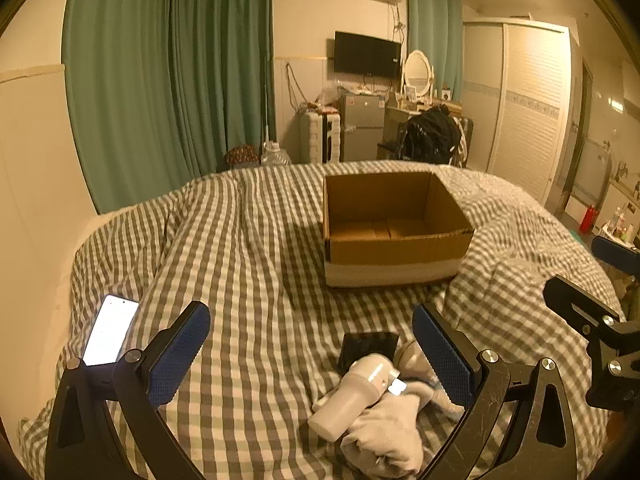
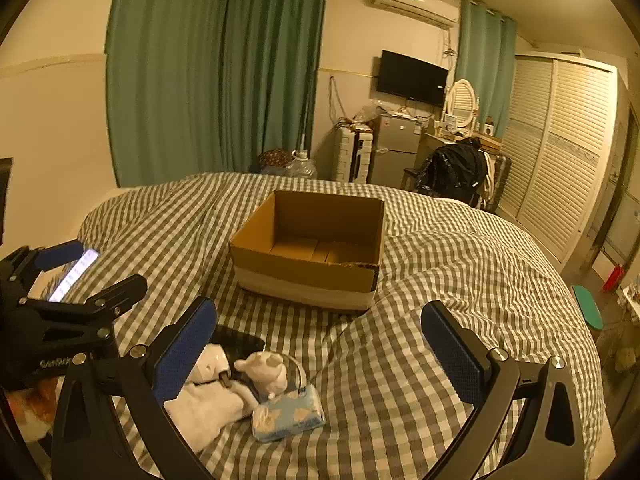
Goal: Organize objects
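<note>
Two grippers: the left gripper [image 1: 310,354] and the right gripper [image 2: 318,354] both hang above the bed with their blue-padded jaws spread wide, and nothing is between them.
Landmark: the open brown cardboard box [image 2: 310,248] with a white band along its base stands on the grey-and-white checked quilt [image 2: 440,300]; inside it I see only its own floor.
Far left of the box: a lit smartphone [image 1: 110,330] lies on the quilt, well apart from the box.
Near side of the box, toward the cameras: a dark flat rectangular thing [image 2: 238,342], a white hair dryer [image 1: 354,394], a pale crumpled cloth [image 1: 386,430], a small white plush toy [image 2: 264,372] and a light-blue tissue packet [image 2: 288,418] lie close together in one pile.
Step in hand: I judge it is the very beginning, since no object is in the box yet.
Next move: probably one gripper must go down to the pile, take a single item without dragging the cloth, and carry it over the near wall of the box.
</note>
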Motion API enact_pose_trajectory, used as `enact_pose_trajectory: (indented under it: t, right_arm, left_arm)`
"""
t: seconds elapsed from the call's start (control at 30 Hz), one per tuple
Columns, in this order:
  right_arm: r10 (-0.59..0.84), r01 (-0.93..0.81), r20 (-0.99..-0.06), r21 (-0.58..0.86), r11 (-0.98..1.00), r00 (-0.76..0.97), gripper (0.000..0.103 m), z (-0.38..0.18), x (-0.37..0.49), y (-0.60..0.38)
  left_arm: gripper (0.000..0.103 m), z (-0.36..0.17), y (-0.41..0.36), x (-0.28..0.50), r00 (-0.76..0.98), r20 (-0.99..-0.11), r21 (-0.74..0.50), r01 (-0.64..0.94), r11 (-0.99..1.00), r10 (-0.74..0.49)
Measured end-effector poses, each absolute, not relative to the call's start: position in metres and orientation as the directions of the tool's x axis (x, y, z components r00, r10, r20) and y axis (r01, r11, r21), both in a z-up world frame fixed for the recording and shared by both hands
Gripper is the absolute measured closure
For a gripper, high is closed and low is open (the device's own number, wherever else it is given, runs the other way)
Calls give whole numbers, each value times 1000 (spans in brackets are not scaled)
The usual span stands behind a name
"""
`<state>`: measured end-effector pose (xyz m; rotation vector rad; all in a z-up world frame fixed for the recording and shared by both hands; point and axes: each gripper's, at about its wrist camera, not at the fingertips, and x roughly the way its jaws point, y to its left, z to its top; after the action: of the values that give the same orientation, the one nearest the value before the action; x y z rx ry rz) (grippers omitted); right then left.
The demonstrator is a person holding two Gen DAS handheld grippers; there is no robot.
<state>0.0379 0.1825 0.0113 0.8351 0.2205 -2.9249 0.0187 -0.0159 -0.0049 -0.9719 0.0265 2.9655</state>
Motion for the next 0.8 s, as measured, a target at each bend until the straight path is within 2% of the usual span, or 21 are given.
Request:
enact_pose_trajectory:
  t: [0.13,0.27,0.43,0.6,0.8]
  right_arm:
    - [-36,138,-577,-134,-981,-816,0,-6,35,183]
    - [-11,150,-662,-153,-977,-749,0,-39,25,187]
    - [-57,206,-753,-105,-973,-656,0,-78,14,190]
    - [-57,242,-811,-106,-964,-583,0,-104,5,184]
    - [-13,319,-849,-185,-929,-528,0,-128,-1,169]
  left_arm:
    - [0,-25,-20,12,-764,-645,16,-18,-1000,3]
    - [0,-46,-22,8,-723,-691,27,-28,-999,2]
    - [0,-68,-17,5,-680,-733,34,-84,-996,32]
    - [0,-97,-6,-6,-616,-788,83,-119,-989,8]
    - [0,-126,6,-15,-554,-832,128,-168,-978,-14]
